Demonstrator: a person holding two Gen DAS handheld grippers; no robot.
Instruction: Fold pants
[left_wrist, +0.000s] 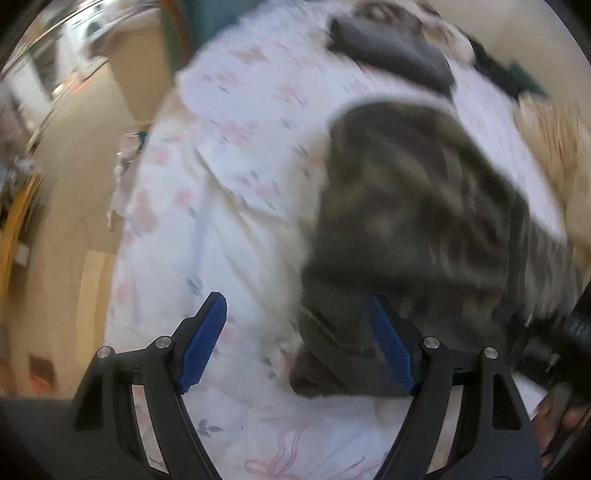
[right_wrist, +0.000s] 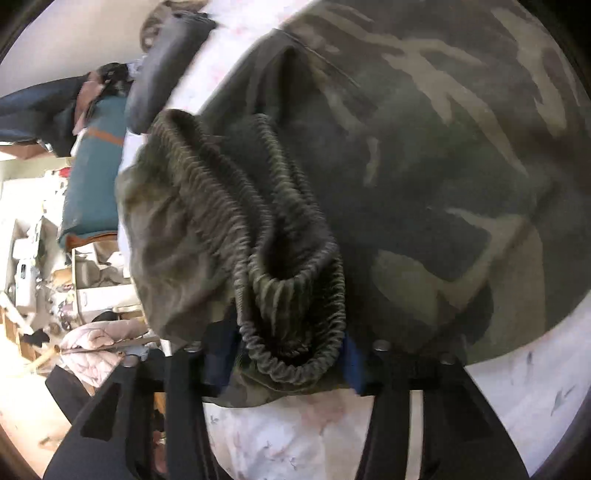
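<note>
Blue-padded fingers of the left gripper (left_wrist: 295, 339) stand spread wide over the floral bedsheet (left_wrist: 229, 206), holding nothing — only the right-hand pad touches the near edge of the camouflage pants (left_wrist: 417, 206), which lie on the sheet ahead and to the right. Across the bed, the right gripper (right_wrist: 291, 362) points low along the sheet with its jaws partly closed around the bunched elastic waistband (right_wrist: 295, 291); a dark pillow (right_wrist: 166, 62) lies beyond — the view is blurred.

The location was a domestic bedroom. A bed (left_wrist: 229, 206) carried a floral sheet (left_wrist: 258, 140) and dark pillow (left_wrist: 391, 51); cluttered household belongings (right_wrist: 40, 258) and a teal bag (right_wrist: 96, 177) stood alongside.
</note>
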